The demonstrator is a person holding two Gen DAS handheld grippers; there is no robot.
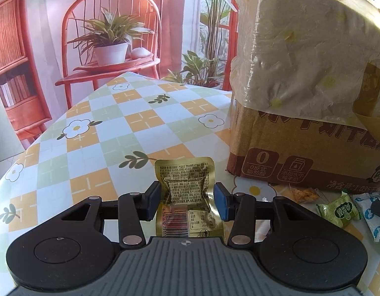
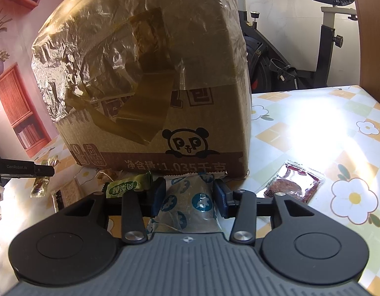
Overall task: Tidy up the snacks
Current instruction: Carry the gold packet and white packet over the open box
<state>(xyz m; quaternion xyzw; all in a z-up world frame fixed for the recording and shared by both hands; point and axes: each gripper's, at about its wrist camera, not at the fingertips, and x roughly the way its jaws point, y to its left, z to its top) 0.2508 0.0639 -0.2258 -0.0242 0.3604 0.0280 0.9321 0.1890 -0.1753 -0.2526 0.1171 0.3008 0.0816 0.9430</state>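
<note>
The cardboard box (image 1: 301, 153) is cut off at the right frame edge, its printed lettering partly hidden under plastic wrap (image 1: 301, 49), and the gold packet (image 1: 187, 197) has illegibly small print.

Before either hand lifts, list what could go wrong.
1. The left gripper brackets the gold packet by its crinkled edges; it may slip or fold.
2. The right gripper pinches the white-and-blue packet against the cardboard box; lifting could snag the green packet beside it.
</note>
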